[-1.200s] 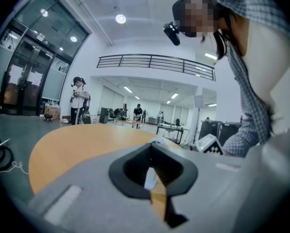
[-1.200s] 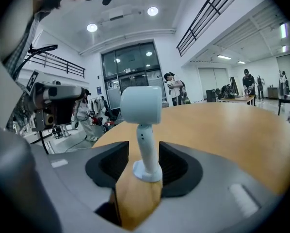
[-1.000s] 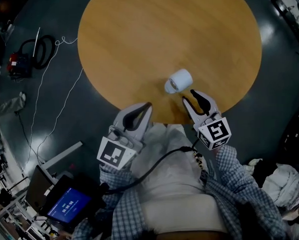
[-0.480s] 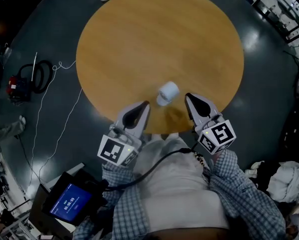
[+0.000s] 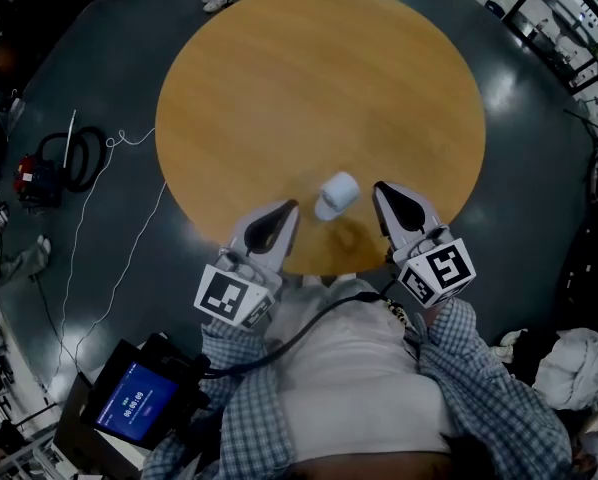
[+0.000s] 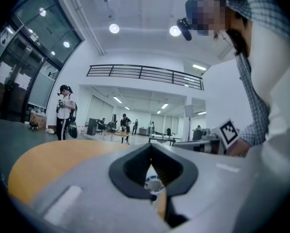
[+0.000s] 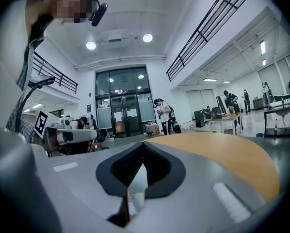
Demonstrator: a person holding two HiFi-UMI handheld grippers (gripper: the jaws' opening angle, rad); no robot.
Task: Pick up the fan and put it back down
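Note:
A small white fan [image 5: 336, 194] lies on its side on the round wooden table [image 5: 319, 78], close to the near edge. My left gripper [image 5: 292, 206] hangs just left of the fan, jaws shut and empty, apart from it. My right gripper [image 5: 379, 187] is just right of the fan, also shut on nothing. In the left gripper view the shut jaws [image 6: 151, 146] meet at a point and the fan [image 6: 153, 184] shows through the hollow below them. The right gripper view has the same shut tips [image 7: 143, 143], with a white sliver of the fan [image 7: 137, 181] behind.
Black cables and a red device [image 5: 41, 158] lie on the dark floor at left. A lit screen [image 5: 134, 408] sits at the lower left, white cloth [image 5: 569, 358] at the lower right. A person [image 6: 65, 111] stands far off in the hall.
The right gripper's jaws, open a second ago, have closed on nothing. Both grippers have risen a little beside the fan, which stays lying on the table.

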